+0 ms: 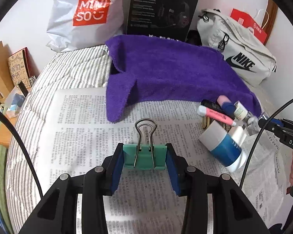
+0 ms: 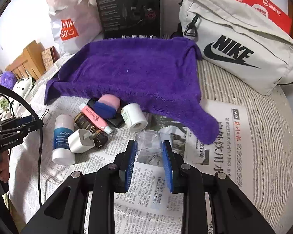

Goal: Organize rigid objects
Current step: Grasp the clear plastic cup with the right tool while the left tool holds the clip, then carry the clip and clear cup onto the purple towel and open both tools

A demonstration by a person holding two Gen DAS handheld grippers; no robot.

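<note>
My left gripper (image 1: 144, 156) is shut on a green binder clip (image 1: 144, 157), its wire handles pointing forward, above the newspaper (image 1: 84, 128). My right gripper (image 2: 149, 148) is shut on a clear plastic cap (image 2: 148, 142) just in front of a pile of small items. The pile holds a blue-and-white bottle (image 2: 61, 138), a white charger plug (image 2: 80, 140), a pink tube (image 2: 95, 120), a dark gold-lettered box (image 2: 91, 130), a pink-and-blue item (image 2: 107, 105) and a white jar (image 2: 133, 117). The pile also shows in the left wrist view (image 1: 222, 128), with the right gripper (image 1: 252, 122) beside it.
A purple towel (image 2: 130, 72) lies behind the pile. A white Nike bag (image 2: 240, 48), a black headset box (image 2: 129, 9) and a Miniso bag (image 1: 84, 15) stand at the back. Striped bedding (image 1: 72, 68) lies under the newspaper. Cables hang at both sides.
</note>
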